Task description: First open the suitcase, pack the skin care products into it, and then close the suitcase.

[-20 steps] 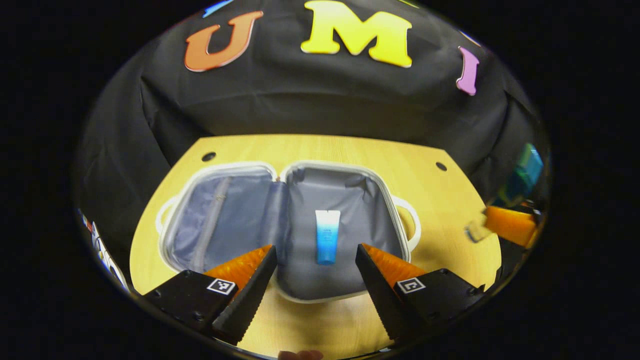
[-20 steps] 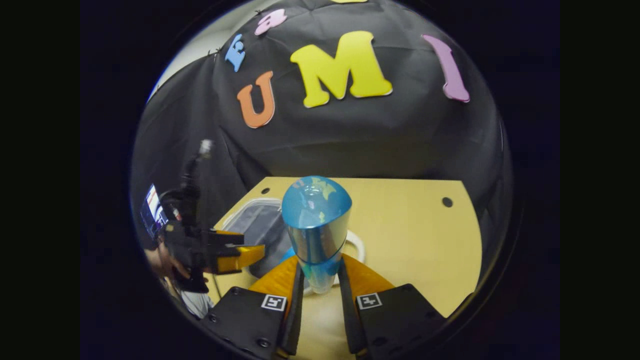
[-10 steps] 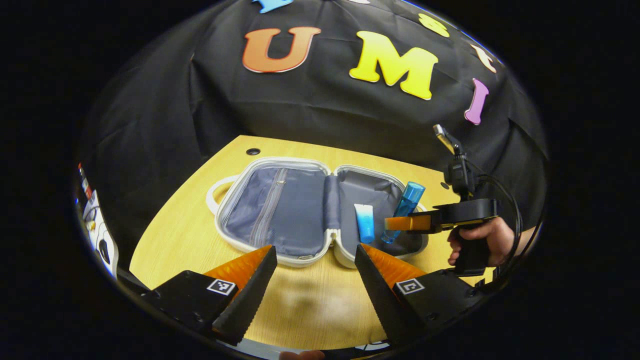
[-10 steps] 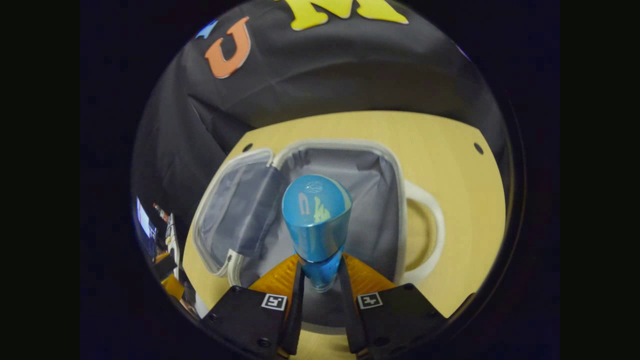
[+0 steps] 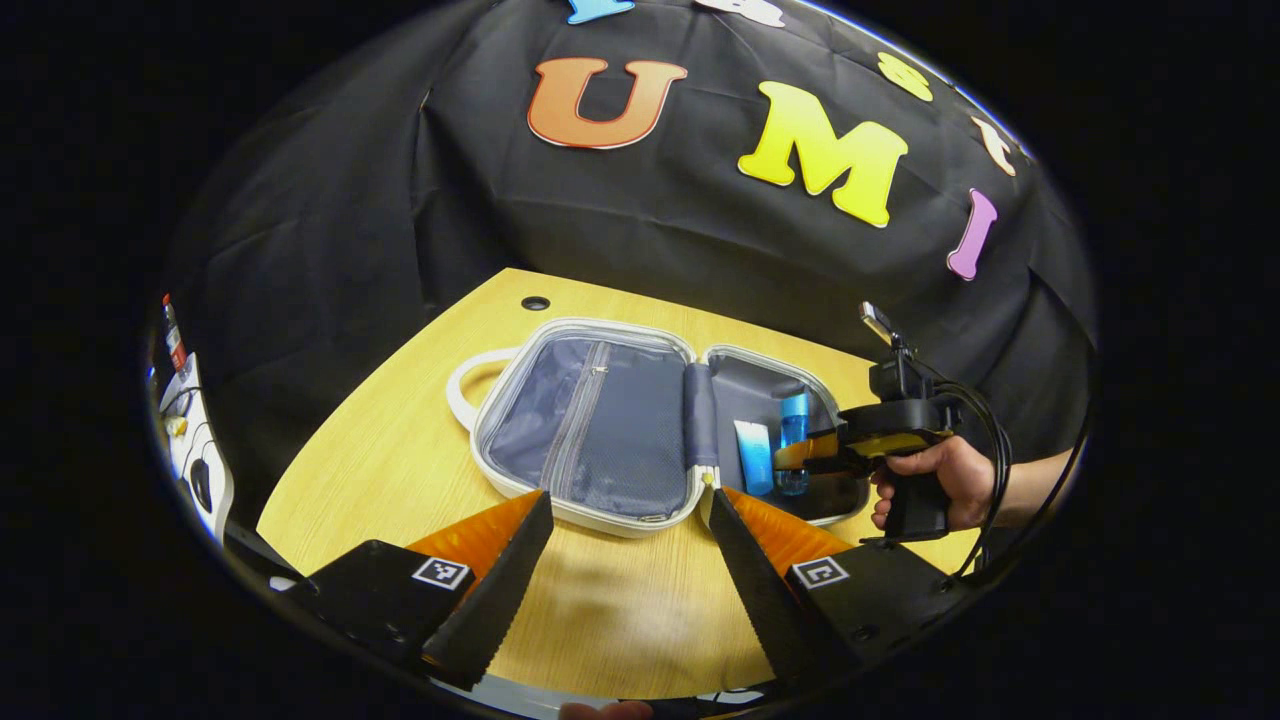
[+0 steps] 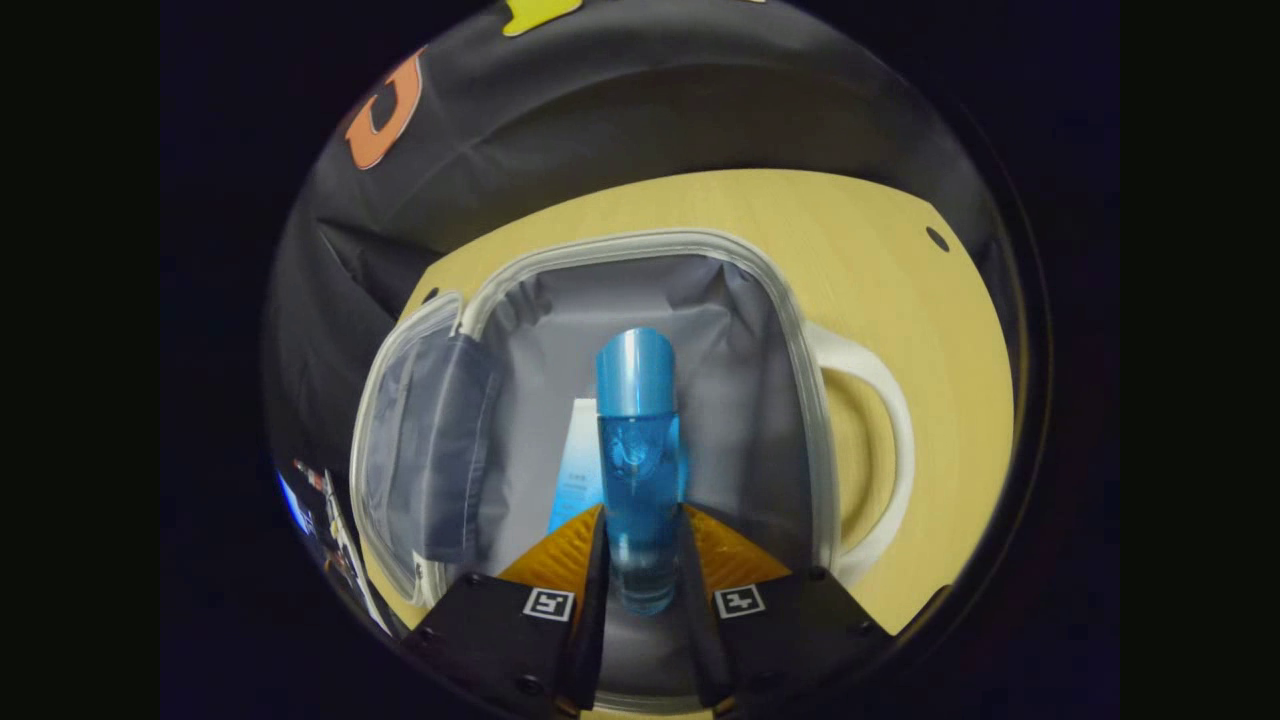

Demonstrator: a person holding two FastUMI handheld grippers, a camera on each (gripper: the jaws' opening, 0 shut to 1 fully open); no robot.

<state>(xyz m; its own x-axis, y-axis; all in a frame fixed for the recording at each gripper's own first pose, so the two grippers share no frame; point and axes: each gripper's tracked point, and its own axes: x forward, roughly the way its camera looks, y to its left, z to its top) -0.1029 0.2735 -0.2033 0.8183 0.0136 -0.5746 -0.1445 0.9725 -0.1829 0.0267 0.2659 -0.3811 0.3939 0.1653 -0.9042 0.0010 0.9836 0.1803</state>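
The small grey suitcase point(image 5: 600, 420) lies open flat on the wooden table, white rim and handles showing. A white-and-blue tube point(image 5: 754, 456) rests in its right half. My right gripper point(image 6: 640, 545) is shut on a clear blue bottle point(image 6: 637, 440) and holds it low inside that right half point(image 6: 750, 420), next to the tube point(image 6: 574, 475). In the left gripper view, the right gripper point(image 5: 815, 452) and the hand holding it sit at the case's right side with the bottle point(image 5: 794, 440). My left gripper point(image 5: 630, 520) is open over the table in front of the case, holding nothing.
The wooden table point(image 5: 400, 450) has round holes near its back corners point(image 5: 535, 302). A white handle point(image 6: 880, 450) sticks out on the case's right side, another point(image 5: 465, 385) on the left. Cables and gear point(image 5: 185, 440) lie beyond the table's left edge.
My right gripper has lowered the blue bottle into the right half of the case, tipping it from upright toward lying down. My left gripper has backed away to the left.
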